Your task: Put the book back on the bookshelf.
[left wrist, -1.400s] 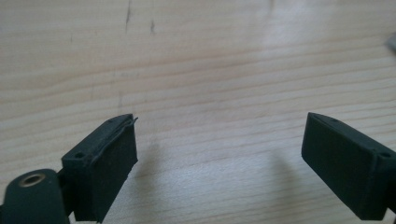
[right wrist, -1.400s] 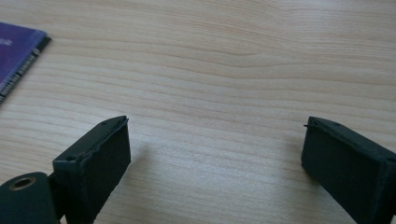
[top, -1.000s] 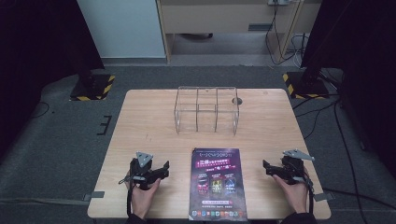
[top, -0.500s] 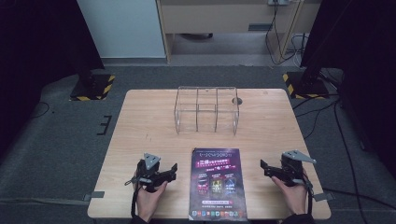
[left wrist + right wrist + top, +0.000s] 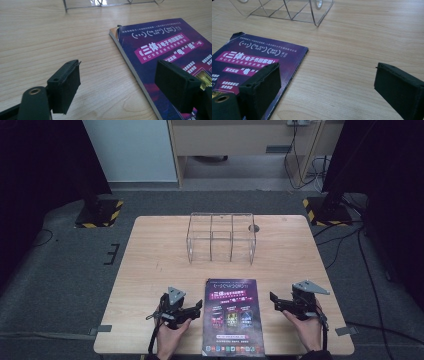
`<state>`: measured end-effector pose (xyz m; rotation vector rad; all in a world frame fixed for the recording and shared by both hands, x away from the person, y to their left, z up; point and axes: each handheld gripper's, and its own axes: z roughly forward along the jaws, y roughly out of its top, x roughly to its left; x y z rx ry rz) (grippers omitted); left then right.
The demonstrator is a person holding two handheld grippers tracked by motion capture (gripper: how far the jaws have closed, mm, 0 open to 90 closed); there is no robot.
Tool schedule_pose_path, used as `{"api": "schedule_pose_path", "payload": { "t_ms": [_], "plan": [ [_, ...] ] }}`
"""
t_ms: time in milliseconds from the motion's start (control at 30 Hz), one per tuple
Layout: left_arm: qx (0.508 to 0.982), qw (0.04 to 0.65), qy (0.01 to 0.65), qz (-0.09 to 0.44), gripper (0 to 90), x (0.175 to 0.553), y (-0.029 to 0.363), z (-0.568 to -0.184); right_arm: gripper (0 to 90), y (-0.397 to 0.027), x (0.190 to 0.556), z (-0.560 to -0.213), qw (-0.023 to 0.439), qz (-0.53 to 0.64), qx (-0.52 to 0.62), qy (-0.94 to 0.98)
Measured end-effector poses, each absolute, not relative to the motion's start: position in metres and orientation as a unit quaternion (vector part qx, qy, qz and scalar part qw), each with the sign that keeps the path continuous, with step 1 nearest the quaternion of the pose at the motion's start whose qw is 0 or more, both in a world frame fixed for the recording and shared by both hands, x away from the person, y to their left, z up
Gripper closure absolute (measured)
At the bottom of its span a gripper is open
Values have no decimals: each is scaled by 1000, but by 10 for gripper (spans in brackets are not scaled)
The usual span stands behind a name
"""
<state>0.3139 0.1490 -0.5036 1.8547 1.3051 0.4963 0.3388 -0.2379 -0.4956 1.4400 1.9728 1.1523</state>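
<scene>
A purple book [image 5: 232, 315] lies flat on the wooden table [image 5: 150, 270] near its front edge, between my two grippers. My left gripper [image 5: 196, 310] sits just left of the book, pointing at its left edge. Its jaws have just been closing and still stand open. In the left gripper view [image 5: 118, 67] the book's edge [image 5: 130, 65] runs through the gap, untouched by the pads. My right gripper [image 5: 274, 303] is open just right of the book. In the right gripper view [image 5: 327, 67] bare table lies between its jaws, with the book [image 5: 254, 57] by the left one.
A clear acrylic rack [image 5: 220, 237] with three compartments stands at mid-table behind the book, also seen in the right gripper view [image 5: 287, 10]. A round hole [image 5: 253, 227] sits in the tabletop beside it. Striped stand bases [image 5: 100, 212] rest on the dark floor beyond.
My left gripper has slid right, closer to the book's left edge. My right gripper has shifted a little left toward the book. The book and rack have not moved.
</scene>
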Motion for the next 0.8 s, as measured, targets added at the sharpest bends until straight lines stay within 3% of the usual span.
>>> {"api": "schedule_pose_path", "payload": {
  "t_ms": [800],
  "plan": [
    [757, 383, 504, 163, 275, 315, 113, -524, 90, -193, 340, -506, 207, 409, 483, 746]
  ]
}}
